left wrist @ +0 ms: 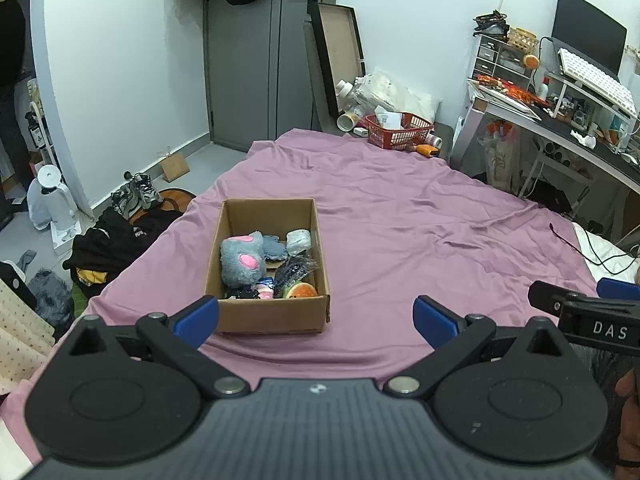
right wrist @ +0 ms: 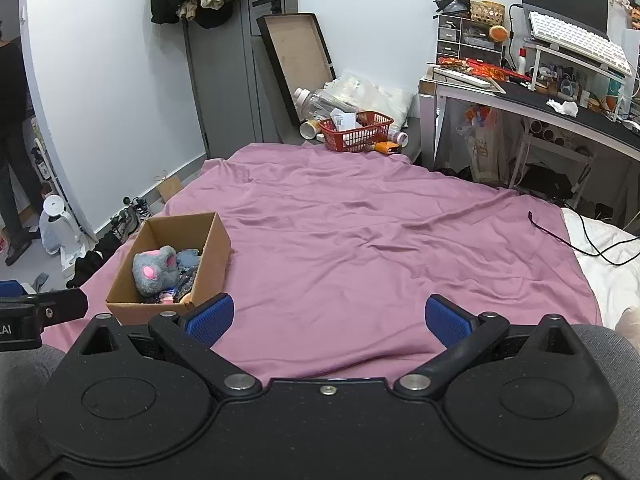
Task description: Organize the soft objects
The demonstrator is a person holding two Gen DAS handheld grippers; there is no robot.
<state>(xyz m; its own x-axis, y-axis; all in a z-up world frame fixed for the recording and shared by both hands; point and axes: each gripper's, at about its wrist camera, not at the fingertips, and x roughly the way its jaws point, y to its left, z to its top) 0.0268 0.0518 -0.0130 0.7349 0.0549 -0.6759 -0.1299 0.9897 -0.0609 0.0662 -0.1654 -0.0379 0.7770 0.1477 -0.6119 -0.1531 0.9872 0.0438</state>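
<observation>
A cardboard box (left wrist: 276,316) stands on the purple bedsheet (left wrist: 400,216) near its front left. Inside lie a grey plush with pink spots (left wrist: 242,260), a grey-white rolled item (left wrist: 299,240), a dark crinkly piece (left wrist: 296,270), an orange burger-like toy (left wrist: 301,290) and other small soft things. My left gripper (left wrist: 316,320) hovers just in front of the box, open, nothing between its blue pads. In the right wrist view the box (right wrist: 212,256) sits to the left of my right gripper (right wrist: 330,318), which is open and empty above bare sheet (right wrist: 380,240).
A red basket (left wrist: 400,130) with bottles stands past the bed's far edge. A cluttered desk (left wrist: 560,120) is at the right, dark clothes and shoes (left wrist: 120,236) on the floor at the left. A black cable (right wrist: 580,240) trails over the sheet's right side.
</observation>
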